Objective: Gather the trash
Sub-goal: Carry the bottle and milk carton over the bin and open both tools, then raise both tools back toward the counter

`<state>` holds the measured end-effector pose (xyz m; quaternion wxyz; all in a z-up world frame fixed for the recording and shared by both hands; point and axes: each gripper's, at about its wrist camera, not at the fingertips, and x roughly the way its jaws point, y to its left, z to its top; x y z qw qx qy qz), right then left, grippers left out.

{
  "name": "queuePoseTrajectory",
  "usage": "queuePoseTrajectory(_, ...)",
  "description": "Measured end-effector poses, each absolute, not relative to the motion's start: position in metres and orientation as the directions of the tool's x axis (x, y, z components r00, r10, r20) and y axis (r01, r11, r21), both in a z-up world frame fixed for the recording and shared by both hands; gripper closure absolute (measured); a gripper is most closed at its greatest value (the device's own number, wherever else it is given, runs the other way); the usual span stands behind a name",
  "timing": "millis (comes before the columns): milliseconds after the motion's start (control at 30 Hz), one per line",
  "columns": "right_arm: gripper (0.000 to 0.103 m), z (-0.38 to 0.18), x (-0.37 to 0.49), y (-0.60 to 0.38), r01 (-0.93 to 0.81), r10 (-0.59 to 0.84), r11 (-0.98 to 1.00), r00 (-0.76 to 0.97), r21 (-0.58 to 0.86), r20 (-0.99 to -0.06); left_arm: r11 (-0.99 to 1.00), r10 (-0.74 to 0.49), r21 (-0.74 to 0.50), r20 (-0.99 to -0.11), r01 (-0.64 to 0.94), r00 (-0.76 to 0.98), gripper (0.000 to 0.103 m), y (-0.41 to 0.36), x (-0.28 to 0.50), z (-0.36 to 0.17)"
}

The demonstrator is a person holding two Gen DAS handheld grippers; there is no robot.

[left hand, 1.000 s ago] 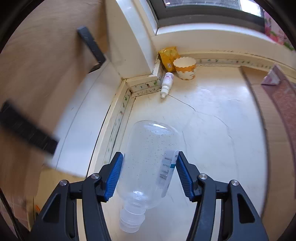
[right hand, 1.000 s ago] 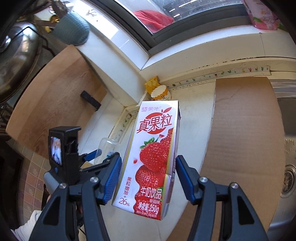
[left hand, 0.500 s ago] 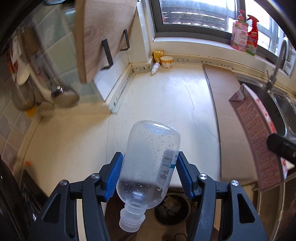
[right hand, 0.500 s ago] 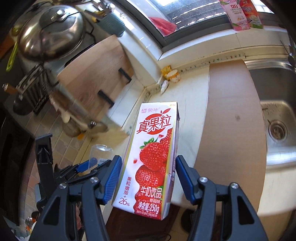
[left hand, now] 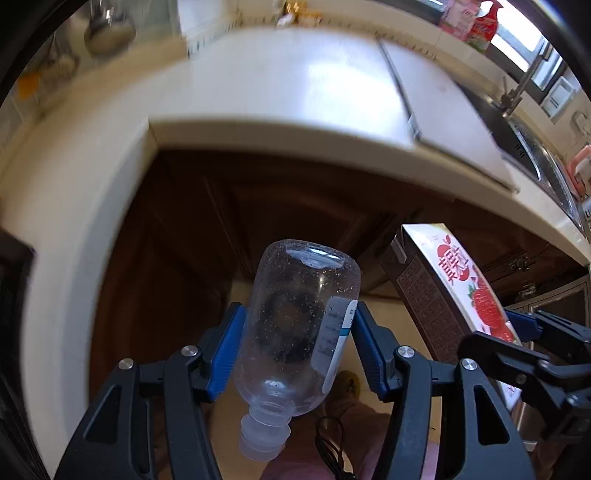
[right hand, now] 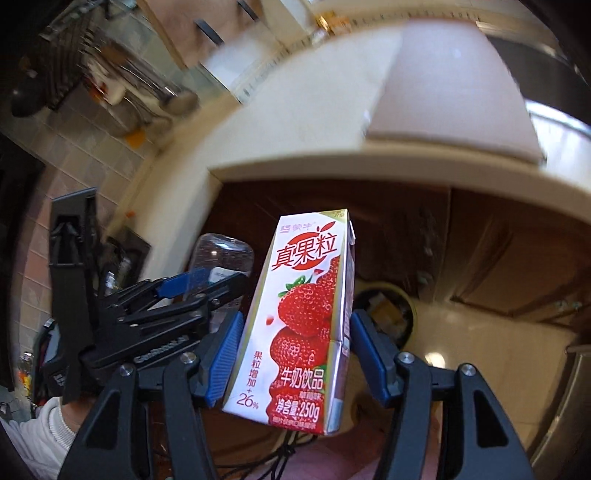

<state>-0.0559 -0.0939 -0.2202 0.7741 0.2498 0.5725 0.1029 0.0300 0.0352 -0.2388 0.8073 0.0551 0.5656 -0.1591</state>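
Note:
My left gripper (left hand: 295, 343) is shut on a clear empty plastic bottle (left hand: 295, 325), held neck toward the camera, off the counter and above the floor. My right gripper (right hand: 295, 350) is shut on a strawberry milk carton (right hand: 306, 302). The carton also shows at the right of the left wrist view (left hand: 454, 295), and the bottle at the left of the right wrist view (right hand: 221, 258). A dark round trash bin (right hand: 388, 310) with litter in it stands on the floor, partly hidden behind the carton. More trash (right hand: 332, 22) lies at the counter's far corner, blurred.
The cream countertop edge (left hand: 295, 136) curves above both grippers, with dark wooden cabinet doors (right hand: 480, 251) below it. A sink and tap (left hand: 517, 92) are at the far right. A wooden board (right hand: 443, 92) lies on the counter. Cables hang below the grippers.
Both grippers have pulled back off the counter and tilted down toward the floor, still holding the bottle and the carton. The cabinet fronts and the trash bin have come into view.

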Motion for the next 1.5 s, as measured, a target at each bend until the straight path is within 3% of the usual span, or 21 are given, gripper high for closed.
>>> queuePoseTrajectory(367,0.041,-0.464,-0.020,-0.076,0.192,0.439,0.875,0.068,0.444,-0.896,0.966,-0.223,-0.195,-0.961,0.169,0.164,0.045,0.059,0.067,-0.457)
queuePoseTrajectory(433,0.041,-0.505,-0.010,-0.075,0.223,0.439,0.871,0.044,0.437,-0.898,0.967,-0.230,-0.209,-0.964,0.148,0.135,0.040,0.065,0.075,-0.486)
queuePoseTrajectory(500,0.040,-0.531,-0.002,-0.076,0.246,0.444,0.864,0.039,0.439,-0.895,0.967,-0.233,-0.217,-0.965,0.133,0.121,0.028,0.068,0.079,-0.504)
queuePoseTrajectory(667,0.031,-0.552,0.004,-0.072,0.244,0.452,0.863,0.022,0.443,-0.892,0.975,-0.192,-0.177,-0.975,0.135,0.111,0.025,0.073,0.078,-0.521)
queuePoseTrajectory(833,0.028,-0.517,-0.007,-0.069,0.165,0.469,0.870,0.018,0.466,-0.883,0.977,-0.184,-0.168,-0.976,0.134,0.118,0.025,0.073,0.071,-0.501)
queuePoseTrajectory(1000,0.028,-0.439,-0.019,-0.070,0.069,0.496,0.864,0.056,0.498,-0.867,0.975,-0.191,-0.170,-0.971,0.146,0.141,0.025,0.068,0.058,-0.450)
queuePoseTrajectory(1233,0.028,-0.290,-0.036,-0.082,-0.056,0.487,0.871,0.223,0.487,-0.845,0.956,-0.235,-0.170,-0.932,0.240,0.276,0.024,0.050,0.029,-0.312)
queuePoseTrajectory(1500,0.028,-0.124,-0.064,-0.097,-0.079,0.389,0.911,0.489,0.405,-0.781,0.936,-0.281,-0.105,-0.800,0.337,0.530,0.003,0.033,0.017,-0.139)
